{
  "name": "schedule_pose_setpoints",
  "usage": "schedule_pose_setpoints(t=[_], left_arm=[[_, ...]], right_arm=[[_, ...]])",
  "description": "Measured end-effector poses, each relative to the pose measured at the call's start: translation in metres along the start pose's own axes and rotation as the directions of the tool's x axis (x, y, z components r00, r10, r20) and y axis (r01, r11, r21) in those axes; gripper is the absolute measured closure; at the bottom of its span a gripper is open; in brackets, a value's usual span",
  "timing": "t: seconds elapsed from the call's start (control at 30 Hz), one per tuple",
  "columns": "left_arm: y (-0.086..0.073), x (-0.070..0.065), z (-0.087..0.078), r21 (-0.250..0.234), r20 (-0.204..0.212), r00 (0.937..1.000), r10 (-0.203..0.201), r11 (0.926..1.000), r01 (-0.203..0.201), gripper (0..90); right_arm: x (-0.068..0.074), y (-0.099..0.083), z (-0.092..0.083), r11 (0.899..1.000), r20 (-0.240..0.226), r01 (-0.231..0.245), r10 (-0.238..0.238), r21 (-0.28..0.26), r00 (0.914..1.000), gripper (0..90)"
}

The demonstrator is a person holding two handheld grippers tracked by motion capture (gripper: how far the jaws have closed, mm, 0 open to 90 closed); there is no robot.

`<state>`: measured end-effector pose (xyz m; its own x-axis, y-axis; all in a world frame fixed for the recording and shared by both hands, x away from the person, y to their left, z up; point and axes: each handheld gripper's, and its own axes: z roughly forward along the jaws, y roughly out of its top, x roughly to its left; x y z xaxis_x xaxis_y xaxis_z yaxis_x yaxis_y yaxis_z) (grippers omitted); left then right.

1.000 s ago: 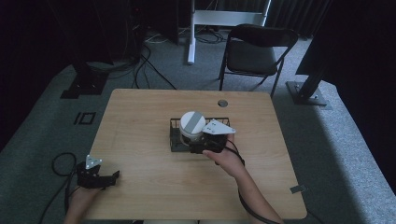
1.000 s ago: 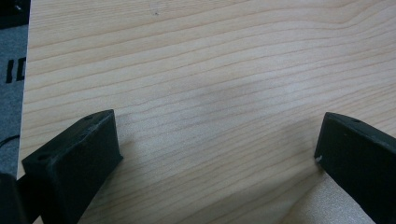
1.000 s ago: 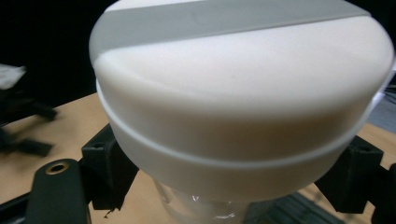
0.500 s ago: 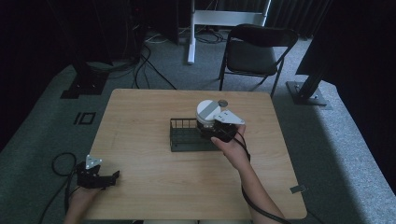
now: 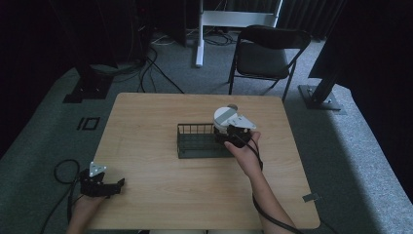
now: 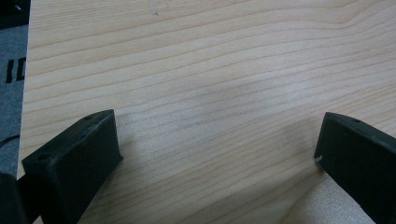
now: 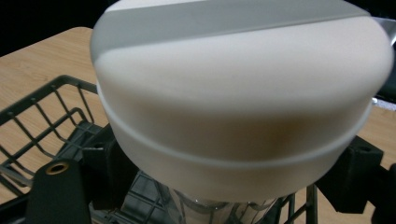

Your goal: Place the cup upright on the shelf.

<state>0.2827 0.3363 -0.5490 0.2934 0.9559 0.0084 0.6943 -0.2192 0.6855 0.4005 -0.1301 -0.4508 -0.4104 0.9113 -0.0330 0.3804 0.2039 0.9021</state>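
A jar with a wide white lid [image 5: 223, 116] [image 7: 243, 93] and a clear body is held in the air over the right end of a black wire basket [image 5: 195, 142] [image 7: 42, 116]. My right gripper [image 5: 228, 132] [image 7: 229, 186] is shut on the jar just under the lid, one black jaw on each side. The jar's lower part is hidden below the right gripper view. My left gripper [image 5: 116, 185] [image 6: 215, 154] rests at the table's front left corner, open, with bare wood between its jaws.
The wooden table [image 5: 146, 117] stands on grey carpet. A small grey disc [image 5: 233, 106] lies on it just beyond the jar. A black folding chair [image 5: 265, 58] stands behind the far edge, and cables run across the floor at the left.
My right gripper has lifted the jar up out of the basket and carried it to the right. The left gripper has stayed where it was.
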Motion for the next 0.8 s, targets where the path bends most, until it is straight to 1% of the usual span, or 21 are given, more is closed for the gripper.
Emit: schedule_pose_setpoints(t=[0.17, 0.27, 0.33, 0.4, 0.43, 0.47, 0.5, 0.53, 0.63, 0.8], left_arm=[[0.000, 0.000, 0.000, 0.000, 0.000, 1.0000, 0.001, 1.0000, -0.001, 0.1], [0.000, 0.000, 0.000, 0.001, 0.000, 1.0000, 0.001, 1.0000, -0.001, 0.1], [0.000, 0.000, 0.000, 0.000, 0.000, 1.0000, 0.001, 1.0000, -0.001, 0.1], [0.000, 0.000, 0.000, -0.001, 0.000, 1.0000, -0.001, 1.0000, 0.001, 0.1], [0.000, 0.000, 0.000, 0.000, 0.000, 1.0000, 0.000, 1.0000, 0.000, 0.1], [0.000, 0.000, 0.000, 0.000, 0.000, 1.0000, 0.000, 1.0000, 0.000, 0.1], [0.000, 0.000, 0.000, 0.000, 0.000, 1.0000, 0.000, 1.0000, 0.000, 0.1], [0.000, 0.000, 0.000, 0.000, 0.000, 1.0000, 0.000, 1.0000, 0.000, 0.1], [0.000, 0.000, 0.000, 0.000, 0.000, 1.0000, 0.001, 1.0000, -0.001, 0.1], [0.000, 0.000, 0.000, 0.000, 0.000, 1.0000, 0.000, 1.0000, 0.000, 0.1]], right_arm=[[-0.001, -0.006, 0.004, 0.999, 0.002, -0.010, 0.010, 0.032, 0.9999, 18.3], [-0.001, -0.009, 0.006, 0.998, -0.001, -0.007, 0.007, 0.055, 1.0000, 18.3], [-0.001, -0.010, 0.008, 0.998, -0.014, -0.004, 0.005, 0.065, 0.9999, 18.3], [-0.001, -0.011, 0.009, 0.997, -0.010, 0.002, -0.001, 0.077, 0.9999, 18.3], [-0.001, -0.012, 0.010, 0.997, -0.018, -0.005, 0.006, 0.078, 0.9998, 18.3], [-0.001, -0.013, 0.010, 0.997, -0.009, -0.004, 0.005, 0.083, 0.9999, 18.3], [-0.001, -0.014, 0.011, 0.996, -0.010, 0.005, -0.004, 0.089, 0.9999, 18.3], [-0.001, -0.014, 0.011, 0.996, -0.018, -0.006, 0.008, 0.089, 0.9998, 18.3], [-0.001, -0.017, 0.013, 0.995, -0.013, -0.006, 0.007, 0.099, 0.9999, 18.3], [-0.002, -0.018, 0.013, 0.995, -0.017, -0.018, 0.020, 0.096, 0.9997, 18.3]])
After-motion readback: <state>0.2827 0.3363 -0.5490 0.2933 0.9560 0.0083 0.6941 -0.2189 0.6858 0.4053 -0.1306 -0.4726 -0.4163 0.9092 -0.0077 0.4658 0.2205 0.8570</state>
